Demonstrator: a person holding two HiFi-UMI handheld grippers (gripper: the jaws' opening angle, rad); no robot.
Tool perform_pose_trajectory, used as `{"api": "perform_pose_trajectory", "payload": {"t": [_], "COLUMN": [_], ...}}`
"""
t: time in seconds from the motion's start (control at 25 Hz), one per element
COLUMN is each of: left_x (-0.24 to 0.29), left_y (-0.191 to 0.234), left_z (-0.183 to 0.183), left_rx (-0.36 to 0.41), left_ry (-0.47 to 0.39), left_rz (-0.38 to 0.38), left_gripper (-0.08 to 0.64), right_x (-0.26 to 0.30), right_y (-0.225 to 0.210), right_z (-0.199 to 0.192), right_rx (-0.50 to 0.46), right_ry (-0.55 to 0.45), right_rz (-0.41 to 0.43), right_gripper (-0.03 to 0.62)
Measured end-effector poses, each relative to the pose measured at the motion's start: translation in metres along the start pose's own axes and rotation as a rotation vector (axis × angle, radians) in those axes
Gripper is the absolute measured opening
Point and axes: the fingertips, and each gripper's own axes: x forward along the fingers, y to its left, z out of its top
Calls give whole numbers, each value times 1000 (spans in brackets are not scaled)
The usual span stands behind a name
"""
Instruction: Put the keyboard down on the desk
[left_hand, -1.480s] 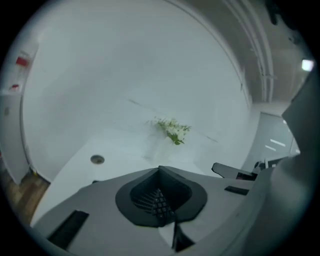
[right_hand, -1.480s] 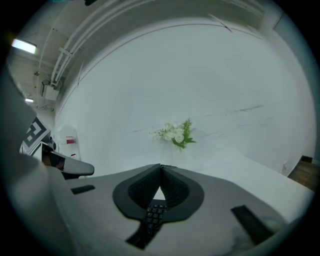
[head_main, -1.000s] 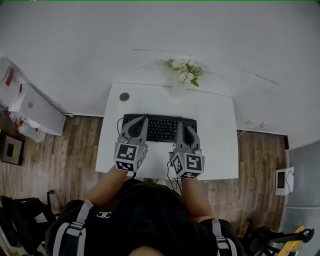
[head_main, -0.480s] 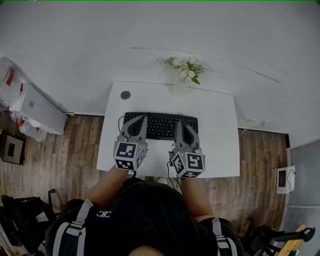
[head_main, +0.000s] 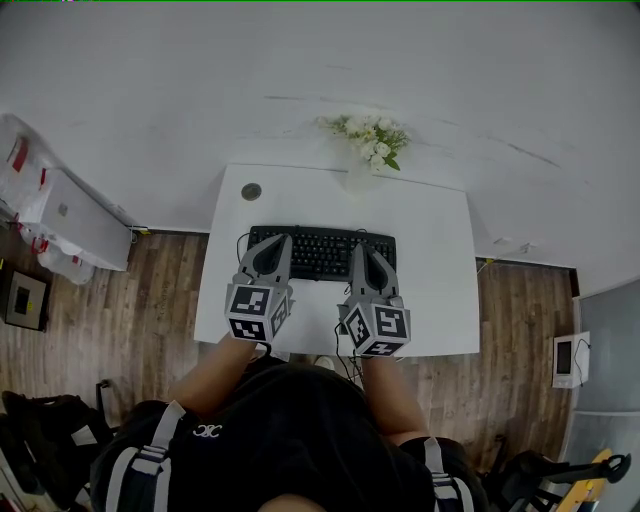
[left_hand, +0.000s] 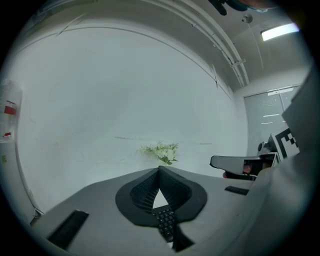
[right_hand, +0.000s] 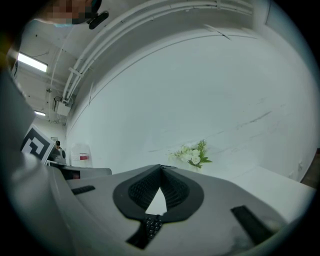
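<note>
Keyboard (head_main: 322, 250) lies flat on the white desk (head_main: 430, 260), mid-desk toward the wall, with flowers (head_main: 372, 138) behind it. The left gripper (head_main: 287, 239) and right gripper (head_main: 354, 247) point over its near edge, both jaws pinched fully together on nothing (keys show below the tips, not between them). Judged a stiff, fairly light slab with slick keycaps, so best taken by its thin front lip or two short ends, one gripper each; against the frame a second earlier, keyboard and grippers sit almost exactly where they were.
</note>
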Motion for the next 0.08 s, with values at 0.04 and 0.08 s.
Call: {"api": "perform_pose_trajectory", "payload": {"t": [0.04,0.08], "left_x": [-5,-10], "left_y": [0,0], "left_z": [0,1], "left_rx": [0,1], "left_ry": [2,5], "left_rz": [-1,-2], "left_gripper": [2,2], "right_x": [-3,-7], "right_y": [4,9], "right_z": [0,1], "right_rx": [0,1], "right_ry": [1,3], "right_rz": [2,4], "right_gripper": [3,3]}}
